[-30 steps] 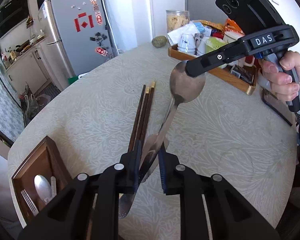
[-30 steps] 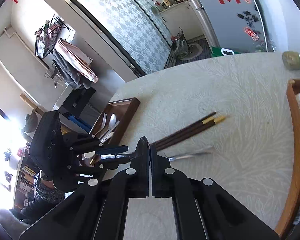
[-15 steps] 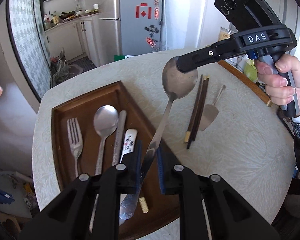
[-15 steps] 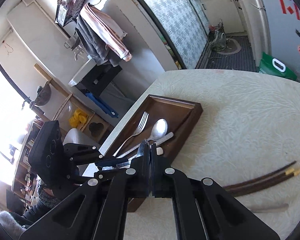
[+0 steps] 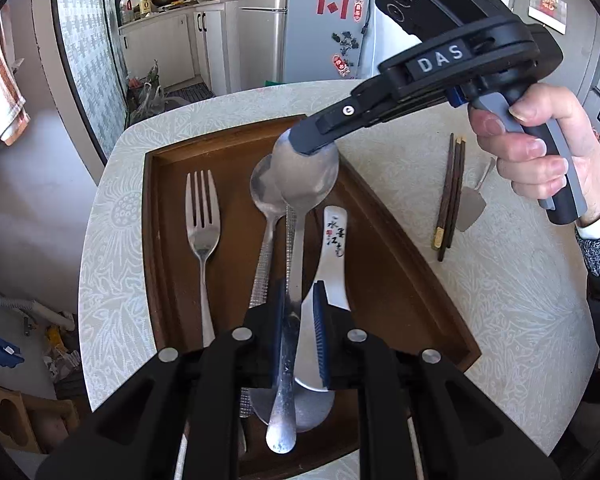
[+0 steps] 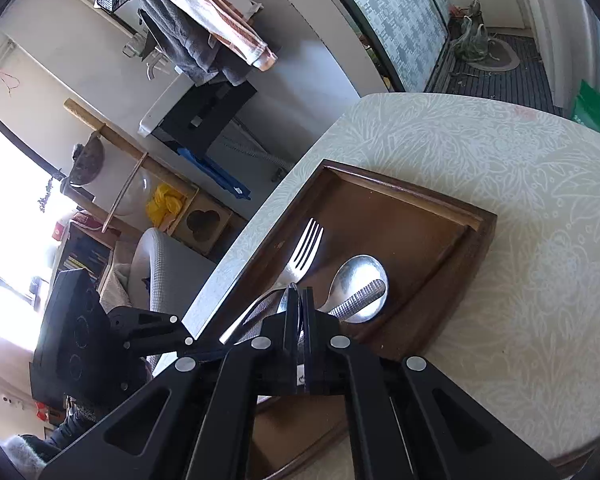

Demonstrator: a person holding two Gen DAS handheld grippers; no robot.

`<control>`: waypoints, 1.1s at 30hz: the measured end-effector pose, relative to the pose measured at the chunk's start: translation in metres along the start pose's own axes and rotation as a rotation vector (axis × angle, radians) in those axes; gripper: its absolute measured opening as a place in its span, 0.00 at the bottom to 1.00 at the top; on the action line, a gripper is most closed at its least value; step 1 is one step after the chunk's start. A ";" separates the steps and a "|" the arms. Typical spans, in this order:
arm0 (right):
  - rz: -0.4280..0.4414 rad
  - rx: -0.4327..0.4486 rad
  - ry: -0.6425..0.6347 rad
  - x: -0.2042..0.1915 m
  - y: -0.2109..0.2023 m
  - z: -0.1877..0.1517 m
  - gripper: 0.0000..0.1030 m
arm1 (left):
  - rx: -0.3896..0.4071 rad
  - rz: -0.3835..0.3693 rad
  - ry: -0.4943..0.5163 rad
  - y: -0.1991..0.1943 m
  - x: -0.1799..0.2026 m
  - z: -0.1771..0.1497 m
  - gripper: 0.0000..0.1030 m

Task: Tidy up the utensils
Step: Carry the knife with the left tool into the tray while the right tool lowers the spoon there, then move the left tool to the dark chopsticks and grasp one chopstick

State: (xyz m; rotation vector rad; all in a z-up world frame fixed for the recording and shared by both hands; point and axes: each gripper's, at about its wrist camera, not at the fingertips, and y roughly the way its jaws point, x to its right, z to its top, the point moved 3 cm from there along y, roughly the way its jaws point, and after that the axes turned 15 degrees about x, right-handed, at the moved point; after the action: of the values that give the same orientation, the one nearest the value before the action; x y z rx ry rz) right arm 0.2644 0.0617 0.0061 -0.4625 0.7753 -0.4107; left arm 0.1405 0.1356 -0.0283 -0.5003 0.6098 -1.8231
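Note:
A steel spoon point(image 5: 305, 176) hangs over the brown wooden tray point(image 5: 400, 264), held at both ends. My left gripper point(image 5: 298, 320) is shut on its handle. My right gripper point(image 6: 299, 300) is shut on the bowl's far rim; it shows from the side in the left wrist view point(image 5: 312, 140). In the tray lie a fork point(image 5: 202, 224), another steel spoon point(image 5: 262, 196), a textured metal handle point(image 5: 262, 268) and a white ceramic spoon point(image 5: 334, 248). The fork point(image 6: 306, 248) and lying spoon point(image 6: 360, 280) also show in the right wrist view.
Dark chopsticks point(image 5: 448, 196) and a small metal spatula point(image 5: 470, 204) lie on the patterned table point(image 5: 520, 320) right of the tray. The tray sits near the table's rounded edge point(image 5: 100, 220). A fridge point(image 5: 320, 20) stands behind.
Both grippers carried the spoon from the table's middle to over the tray. It now lies lower and in line with the utensils there.

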 end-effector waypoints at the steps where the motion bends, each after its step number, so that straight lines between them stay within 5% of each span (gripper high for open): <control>1: -0.003 -0.008 -0.003 0.000 0.005 0.000 0.02 | -0.004 0.003 -0.002 0.001 -0.002 -0.001 0.15; 11: -0.065 -0.059 -0.024 0.003 0.035 -0.008 0.05 | -0.032 0.028 -0.010 0.012 -0.008 -0.004 0.16; 12: -0.061 -0.059 -0.019 0.003 0.034 -0.008 0.09 | -0.033 0.028 -0.011 0.012 -0.008 -0.005 0.16; 15: -0.067 -0.037 -0.007 0.004 0.027 -0.007 0.43 | -0.034 0.033 -0.006 0.012 -0.008 -0.005 0.16; 18: -0.072 -0.013 0.002 0.006 0.014 -0.005 0.49 | -0.033 0.050 0.006 0.011 -0.006 -0.004 0.19; 19: -0.073 -0.007 0.006 0.007 0.010 -0.005 0.50 | -0.031 0.058 0.011 0.009 -0.004 -0.004 0.24; 22: -0.090 0.012 0.008 0.011 -0.008 -0.006 0.53 | 0.011 0.082 0.021 0.000 -0.001 0.002 0.61; 25: -0.105 0.043 0.003 0.015 -0.035 -0.011 0.62 | 0.070 0.068 0.029 -0.014 0.007 0.012 0.76; 33: -0.181 0.169 0.041 0.045 -0.132 -0.026 0.73 | 0.120 -0.032 0.129 -0.010 0.062 0.027 0.87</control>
State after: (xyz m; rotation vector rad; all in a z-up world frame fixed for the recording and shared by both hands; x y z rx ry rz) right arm 0.2506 -0.0765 0.0349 -0.3675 0.7333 -0.6514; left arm 0.1301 0.0753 0.0020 -0.3151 0.5782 -1.9199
